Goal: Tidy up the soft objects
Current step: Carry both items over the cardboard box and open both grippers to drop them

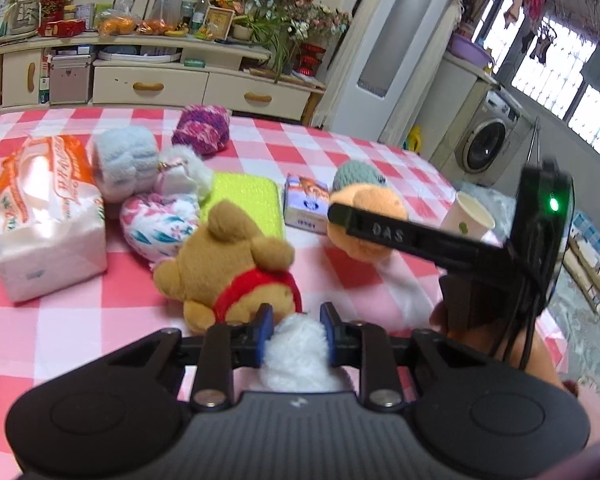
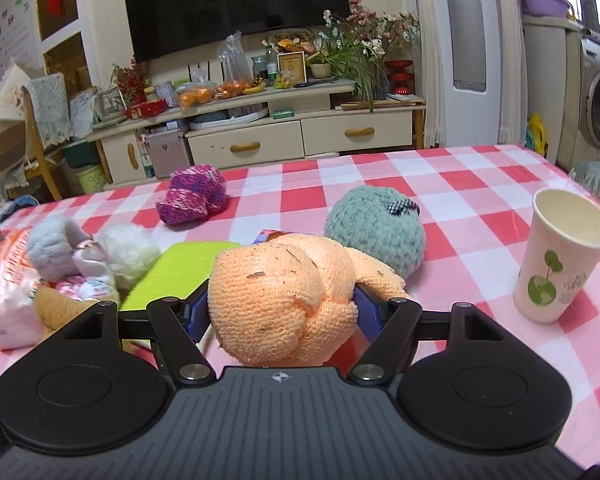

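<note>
Blue-padded left gripper (image 1: 296, 322) clamps a white fluffy ball (image 1: 298, 354) just behind the brown bear (image 1: 236, 276) on the red-checked tablecloth (image 1: 80, 332); the right gripper (image 2: 280, 304) squeezes an orange knitted bundle (image 2: 276, 300), with a teal plush ball (image 2: 376, 230) beyond and a paper cup (image 2: 560, 256) well apart

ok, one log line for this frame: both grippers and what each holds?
left gripper: shut on white fluffy plush | right gripper: shut on orange knotted towelling cloth | both over the red-and-white checked tablecloth
</note>
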The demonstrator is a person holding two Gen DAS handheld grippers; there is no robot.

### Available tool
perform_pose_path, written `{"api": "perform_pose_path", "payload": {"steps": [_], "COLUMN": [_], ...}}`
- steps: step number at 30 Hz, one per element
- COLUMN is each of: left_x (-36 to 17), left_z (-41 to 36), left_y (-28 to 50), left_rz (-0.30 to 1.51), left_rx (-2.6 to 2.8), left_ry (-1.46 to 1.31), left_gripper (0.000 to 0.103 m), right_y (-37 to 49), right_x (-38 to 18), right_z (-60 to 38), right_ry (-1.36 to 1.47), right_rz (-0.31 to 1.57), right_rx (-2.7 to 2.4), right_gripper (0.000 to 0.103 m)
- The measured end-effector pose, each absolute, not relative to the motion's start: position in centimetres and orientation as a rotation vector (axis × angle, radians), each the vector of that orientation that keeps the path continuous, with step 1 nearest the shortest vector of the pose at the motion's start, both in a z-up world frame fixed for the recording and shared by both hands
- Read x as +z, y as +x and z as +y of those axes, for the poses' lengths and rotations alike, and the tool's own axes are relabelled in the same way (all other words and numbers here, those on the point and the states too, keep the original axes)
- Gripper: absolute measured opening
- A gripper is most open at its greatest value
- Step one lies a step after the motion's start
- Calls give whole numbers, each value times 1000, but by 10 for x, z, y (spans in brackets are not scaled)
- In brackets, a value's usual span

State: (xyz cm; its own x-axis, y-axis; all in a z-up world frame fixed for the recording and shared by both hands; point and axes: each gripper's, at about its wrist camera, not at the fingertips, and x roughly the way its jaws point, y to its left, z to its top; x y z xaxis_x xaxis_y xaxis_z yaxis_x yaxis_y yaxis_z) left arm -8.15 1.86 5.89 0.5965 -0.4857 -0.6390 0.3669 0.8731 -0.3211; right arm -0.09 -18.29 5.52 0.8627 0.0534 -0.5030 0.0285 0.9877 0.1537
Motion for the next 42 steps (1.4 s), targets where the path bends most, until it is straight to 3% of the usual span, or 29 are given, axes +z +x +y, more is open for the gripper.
{"api": "perform_pose_path", "payload": {"steps": [26, 42], "left_x": [101, 123], "left_z": [107, 193], "left_y": [-82, -79], "left_rz": [618, 490], "left_rx": [-378, -157], "left_ry": [-297, -356], "left_gripper": [23, 23], "right_y": [-34, -61], "right_x": [88, 133], "right_z": [-135, -33], "right_ry": [131, 6], "right_rz": [446, 356], "right_rx": [114, 418], "right_gripper": [88, 88]}}
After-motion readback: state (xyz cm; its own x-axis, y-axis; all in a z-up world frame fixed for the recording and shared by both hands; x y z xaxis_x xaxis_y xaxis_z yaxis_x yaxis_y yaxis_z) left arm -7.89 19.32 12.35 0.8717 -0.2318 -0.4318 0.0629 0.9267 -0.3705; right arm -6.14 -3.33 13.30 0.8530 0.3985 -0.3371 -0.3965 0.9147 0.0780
